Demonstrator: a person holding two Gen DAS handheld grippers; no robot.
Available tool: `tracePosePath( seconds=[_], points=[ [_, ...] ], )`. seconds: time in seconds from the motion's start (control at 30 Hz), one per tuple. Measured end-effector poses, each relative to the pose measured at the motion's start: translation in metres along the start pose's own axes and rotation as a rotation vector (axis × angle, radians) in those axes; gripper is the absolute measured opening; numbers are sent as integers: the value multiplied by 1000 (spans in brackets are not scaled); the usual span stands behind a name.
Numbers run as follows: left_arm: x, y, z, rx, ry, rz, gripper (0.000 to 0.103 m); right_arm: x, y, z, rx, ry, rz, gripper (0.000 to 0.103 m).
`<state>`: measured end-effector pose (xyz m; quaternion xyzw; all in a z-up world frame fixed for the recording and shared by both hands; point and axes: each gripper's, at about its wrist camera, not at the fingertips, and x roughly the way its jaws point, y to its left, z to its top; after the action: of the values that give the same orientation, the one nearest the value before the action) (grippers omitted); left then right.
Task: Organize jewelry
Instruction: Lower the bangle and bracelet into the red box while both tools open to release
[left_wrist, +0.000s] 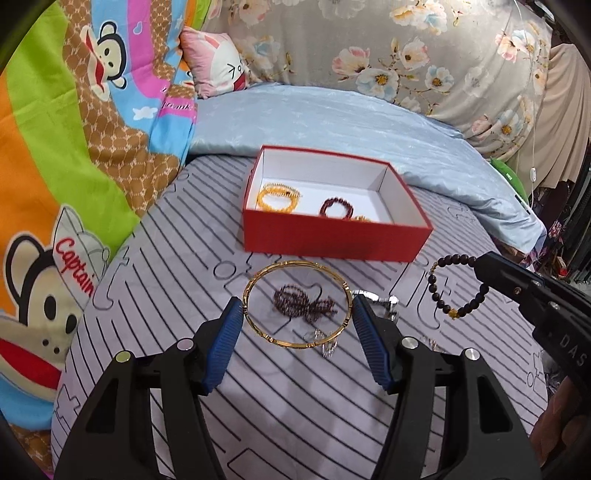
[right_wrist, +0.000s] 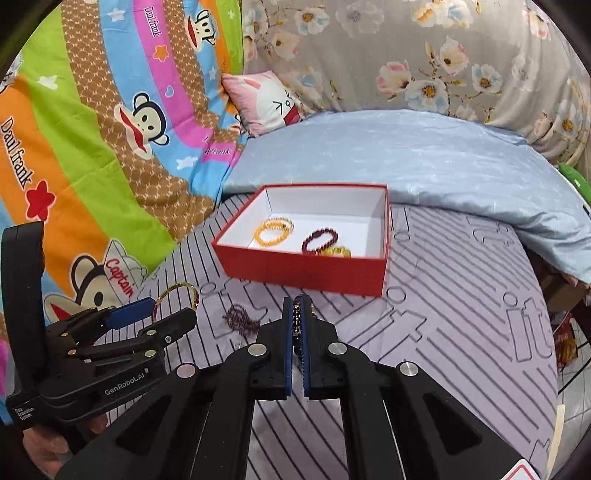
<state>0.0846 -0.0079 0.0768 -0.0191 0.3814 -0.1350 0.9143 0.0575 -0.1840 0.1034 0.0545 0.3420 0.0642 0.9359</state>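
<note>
While three bracelets (left_wrist: 280, 197) lie boxed, left fingers (left_wrist: 236, 314) grip one bangle (left_wrist: 295, 303), right fingers (right_wrist: 286, 325) one beaded bracelet (left_wrist: 452, 288).

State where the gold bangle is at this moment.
In the left wrist view the gold bangle is gripped across its width by the left gripper, raised above the striped mat, just in front of the red box.
</note>
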Motion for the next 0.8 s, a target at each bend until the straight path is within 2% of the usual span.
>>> tracePosePath(
  seconds=[0.2, 0.4, 0.63, 0.8],
  points=[
    [8, -6, 32, 25, -48, 6, 58, 8, -8, 33, 0, -38, -9, 4],
    [32, -9, 63, 29, -55, -2, 58, 28, -20, 68, 13, -57, -6, 4],
    [72, -15, 95, 41, -58, -5, 58, 69, -36, 103, 32, -48, -6, 4],
    [101, -20, 107, 59, -41, 7, 58, 99, -44, 113, 32, -24, -17, 4]
  ],
)
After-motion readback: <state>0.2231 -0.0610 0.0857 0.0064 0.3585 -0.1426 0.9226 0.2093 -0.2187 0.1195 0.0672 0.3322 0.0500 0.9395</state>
